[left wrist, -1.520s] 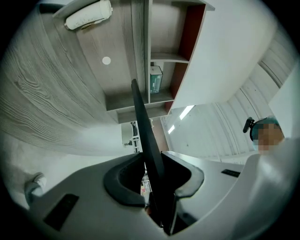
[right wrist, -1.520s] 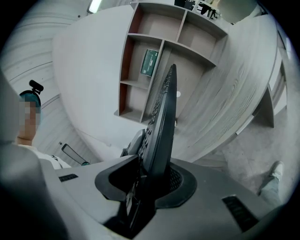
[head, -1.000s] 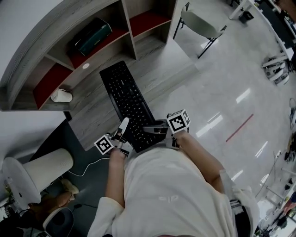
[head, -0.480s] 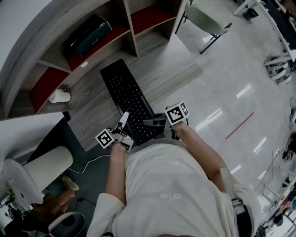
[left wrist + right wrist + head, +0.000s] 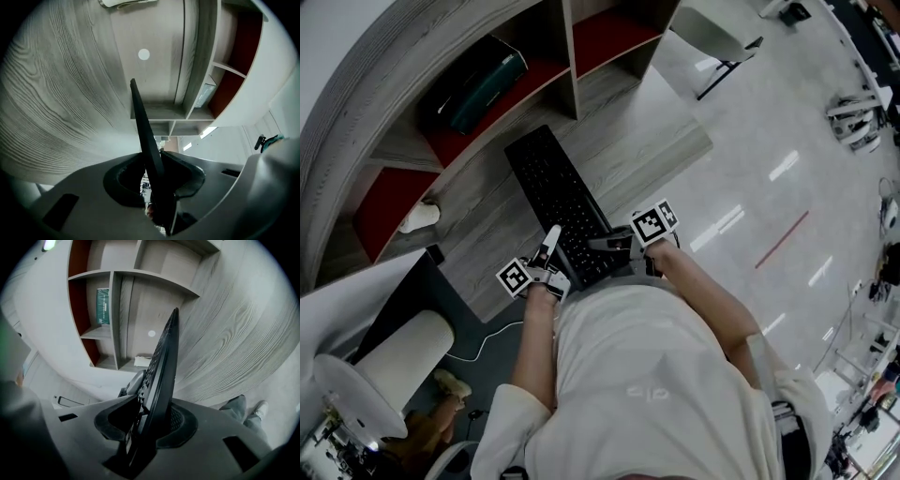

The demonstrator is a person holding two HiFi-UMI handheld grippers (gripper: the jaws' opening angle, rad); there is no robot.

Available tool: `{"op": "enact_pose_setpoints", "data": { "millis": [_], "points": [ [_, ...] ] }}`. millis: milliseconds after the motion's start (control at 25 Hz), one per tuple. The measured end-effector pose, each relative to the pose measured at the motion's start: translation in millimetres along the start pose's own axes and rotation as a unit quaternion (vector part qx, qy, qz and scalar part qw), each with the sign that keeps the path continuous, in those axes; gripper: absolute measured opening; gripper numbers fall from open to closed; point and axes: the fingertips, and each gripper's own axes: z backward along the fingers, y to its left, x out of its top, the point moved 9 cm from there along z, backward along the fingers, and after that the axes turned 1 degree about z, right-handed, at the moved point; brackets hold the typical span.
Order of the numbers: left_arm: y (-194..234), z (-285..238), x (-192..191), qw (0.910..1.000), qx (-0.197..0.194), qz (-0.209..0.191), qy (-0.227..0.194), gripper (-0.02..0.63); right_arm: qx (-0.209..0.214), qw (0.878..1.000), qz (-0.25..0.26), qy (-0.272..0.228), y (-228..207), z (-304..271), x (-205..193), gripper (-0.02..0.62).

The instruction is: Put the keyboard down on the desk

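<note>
Green case [image 5: 473,82] in shelf cubby [image 5: 455,141]; left tool [image 5: 551,239], right tool [image 5: 602,244] clamp keyboard [image 5: 553,192].

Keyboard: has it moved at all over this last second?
Yes. Against the front edge of the desk, the keyboard has travelled further in over the desk, toward the shelves.

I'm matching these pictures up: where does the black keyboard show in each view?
Head view: the black keyboard runs diagonally across the centre.
Left gripper view: keyboard edge-on, a dark blade rising from bottom centre.
Right gripper view: keyboard edge-on, keys facing left, rising from bottom centre.
Shared landmark: wooden shelf unit with red back panels.
</note>
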Motion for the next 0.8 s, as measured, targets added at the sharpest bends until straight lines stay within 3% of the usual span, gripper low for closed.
{"op": "enact_pose_setpoints", "data": {
  "millis": [680, 800],
  "points": [
    [30.4, -13.6, 38.2, 0.9986, 0.018, 0.048, 0.012, 0.118, -0.023, 0.998, -0.052, -0.01, -22.6, -26.5, 28.4, 0.143],
    [22.8, -14.1, 32.8, 0.9971, 0.017, 0.074, 0.004, 0.11, -0.029, 0.998, -0.054, -0.015, -15.9, -21.2, 26.6, 0.143]
  ]
}}
